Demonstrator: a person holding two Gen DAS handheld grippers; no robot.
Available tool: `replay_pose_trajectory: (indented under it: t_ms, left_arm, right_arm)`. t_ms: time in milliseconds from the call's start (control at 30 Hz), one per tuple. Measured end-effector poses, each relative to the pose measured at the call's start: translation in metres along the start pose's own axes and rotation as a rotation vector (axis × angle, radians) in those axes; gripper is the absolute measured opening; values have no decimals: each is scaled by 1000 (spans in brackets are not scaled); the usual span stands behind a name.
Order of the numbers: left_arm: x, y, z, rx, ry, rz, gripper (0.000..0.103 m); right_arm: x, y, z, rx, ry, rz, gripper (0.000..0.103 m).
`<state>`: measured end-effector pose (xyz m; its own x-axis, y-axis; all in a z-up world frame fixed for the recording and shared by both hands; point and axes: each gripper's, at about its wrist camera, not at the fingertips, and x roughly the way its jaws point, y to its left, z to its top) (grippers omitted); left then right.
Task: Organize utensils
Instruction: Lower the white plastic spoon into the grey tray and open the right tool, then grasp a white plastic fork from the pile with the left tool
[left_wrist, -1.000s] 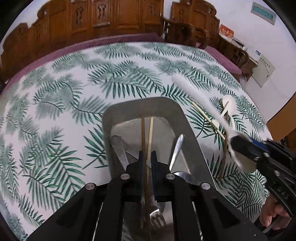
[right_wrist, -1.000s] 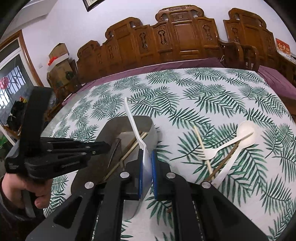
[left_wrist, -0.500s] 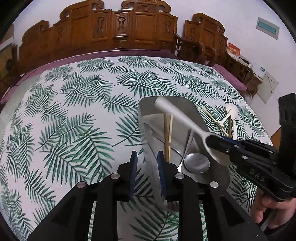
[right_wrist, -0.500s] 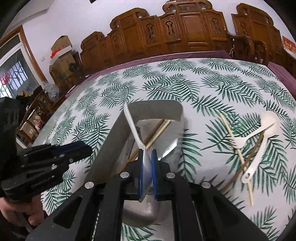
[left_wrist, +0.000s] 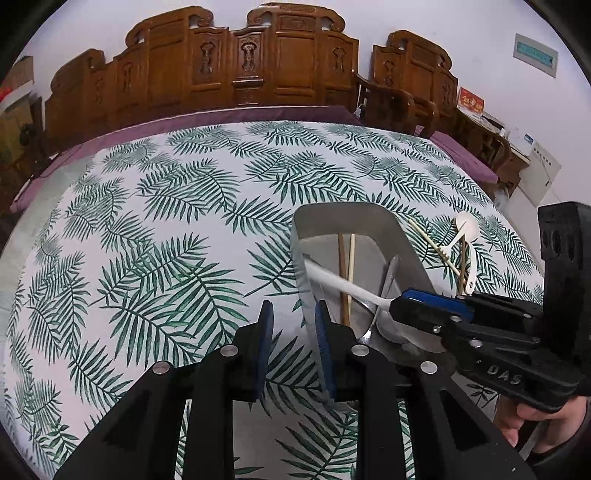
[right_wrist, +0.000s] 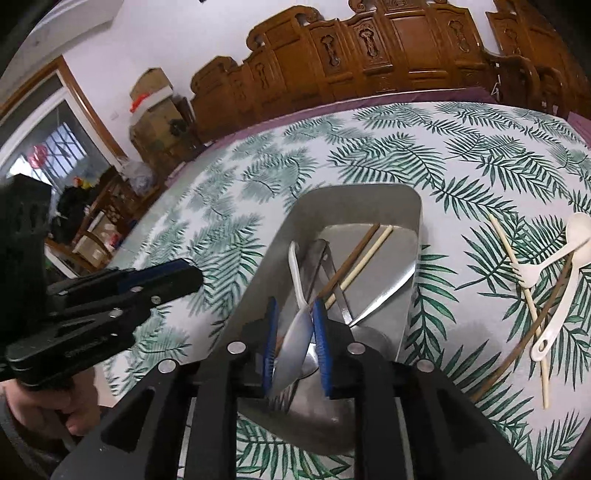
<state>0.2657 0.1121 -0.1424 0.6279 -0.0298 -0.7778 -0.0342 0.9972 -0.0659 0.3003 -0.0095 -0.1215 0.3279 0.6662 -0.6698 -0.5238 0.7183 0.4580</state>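
Note:
A metal tray (left_wrist: 343, 214) (right_wrist: 369, 195) on the leaf-print cloth holds two chopsticks (right_wrist: 360, 254), a metal spoon (left_wrist: 388, 280) and other metal cutlery. My right gripper (right_wrist: 295, 332) (left_wrist: 421, 314) is over the tray's near end with its jaws parted. A white plastic spoon (right_wrist: 295, 325) (left_wrist: 343, 286) lies loosely between them, handle pointing into the tray. My left gripper (left_wrist: 291, 332) is open and empty beside the tray's left rim; it also shows in the right wrist view (right_wrist: 177, 275).
Right of the tray lie a white plastic spoon (right_wrist: 570, 266), a white fork (right_wrist: 543, 267) and two chopsticks (right_wrist: 524, 291) on the cloth. Carved wooden chairs (left_wrist: 240, 74) stand behind the table. Boxes and clutter (right_wrist: 147, 103) sit at the far left.
My left gripper let go of the chopsticks, opened and drew back to the tray's left. My right gripper lowered the white spoon into the tray and opened its jaws.

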Motion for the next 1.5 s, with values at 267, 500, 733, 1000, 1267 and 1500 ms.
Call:
replay_pose_trajectory:
  t_ms: [267,500,733,1000,1267,1500]
  left_arm:
    - [-8,-23,5,29,-19,-26,27]
    - [-9,-53,13,56,-40,-80,52]
    - [5,-94,19,110,-36,-139,59]
    - [28,-144,24,201,-7,-179,59]
    - [70,-181,47,271,69,-210,57]
    - [116,-210,66,352,169,-187,41]
  right_arm:
    - [-32,-13,5,-17,-55,23,24]
    - [-81,-62,12,-63,-132,-115,24]
    - [-107,-132,9,1,-143,-221,24]
    - [-105,-174,7,71,-133,-272,24]
    - [-106,-188,8,82,-126,-308,24]
    - [-114,-215,5,125,-124,-320,24]
